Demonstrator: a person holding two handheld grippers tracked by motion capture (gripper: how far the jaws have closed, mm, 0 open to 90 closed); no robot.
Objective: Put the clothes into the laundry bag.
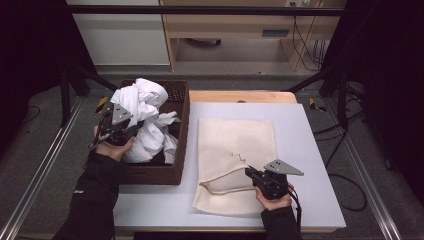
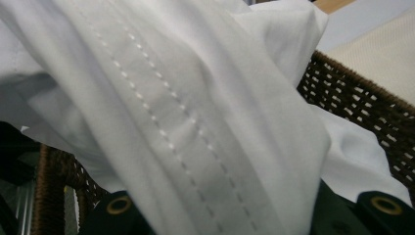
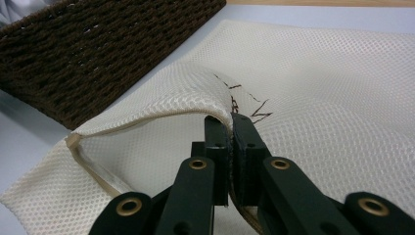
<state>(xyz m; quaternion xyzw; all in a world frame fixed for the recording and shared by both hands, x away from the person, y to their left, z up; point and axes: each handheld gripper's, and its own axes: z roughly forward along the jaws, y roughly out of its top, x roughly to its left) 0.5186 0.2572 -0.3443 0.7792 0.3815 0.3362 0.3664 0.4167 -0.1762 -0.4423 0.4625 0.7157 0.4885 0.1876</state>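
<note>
A white cloth (image 1: 145,105) is bunched up over a brown wicker basket (image 1: 150,176) at the table's left. My left gripper (image 1: 132,128) is at the basket's left side, shut on the cloth. In the left gripper view the cloth (image 2: 195,98) drapes over the jaws and hides their tips. A cream mesh bag (image 1: 235,135) lies flat on the table to the right of the basket. My right gripper (image 1: 250,173) is shut on the upper edge of the bag's mouth (image 3: 215,105) and holds it slightly raised, so the opening gapes toward the basket.
The grey table top (image 1: 310,150) has bare room right of the bag and along the front edge. The basket wall (image 3: 98,54) stands close to the bag's open end. Black frame bars and cables surround the table on the floor.
</note>
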